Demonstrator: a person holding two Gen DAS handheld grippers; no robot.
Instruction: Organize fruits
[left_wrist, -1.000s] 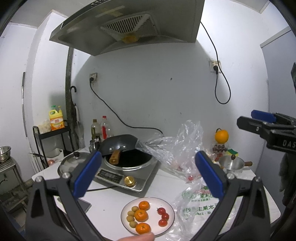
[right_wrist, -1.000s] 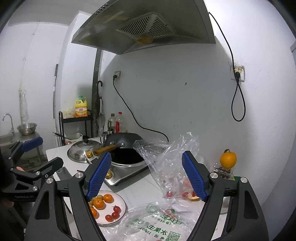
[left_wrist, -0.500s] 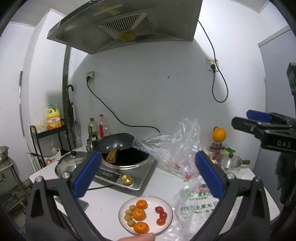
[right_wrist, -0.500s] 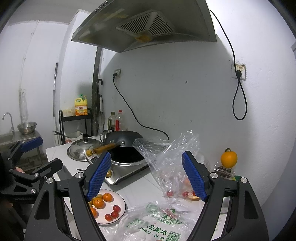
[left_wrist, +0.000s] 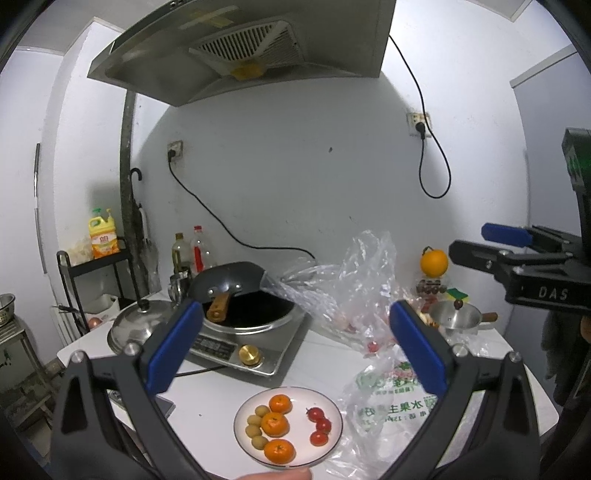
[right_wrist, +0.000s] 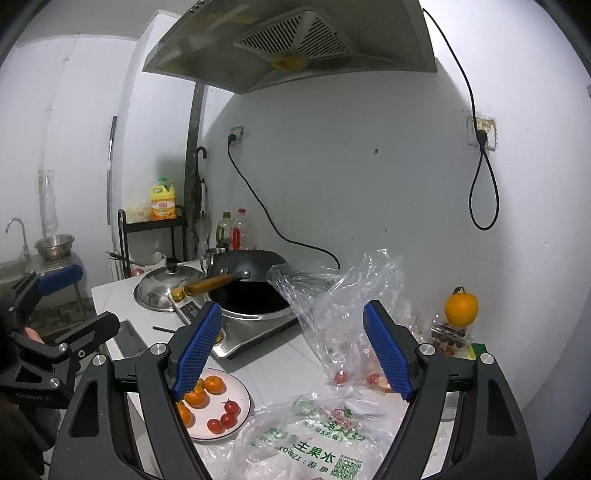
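Right gripper (right_wrist: 291, 347) jaws apart, empty | left gripper (left_wrist: 295, 350) likewise | bagged tomatoes (right_wrist: 341, 376) ahead-below right gripper, nearer it | plate (left_wrist: 334, 437) under left.

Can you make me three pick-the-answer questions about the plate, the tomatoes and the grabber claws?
1. Where does the plate sit?
A. in front of the stove
B. inside the wok
C. on the black shelf

2. How many small red tomatoes lie on the plate?
A. one
B. three
C. six

3. How are the left gripper and right gripper set?
A. both open and empty
B. both shut on fruit
C. one holds a bag

Answers:
1 A, it rests on the white counter on the near side of the stove.
2 B, three red ones sit together on the plate's right side.
3 A, wide gaps show between the blue pads, nothing in them.
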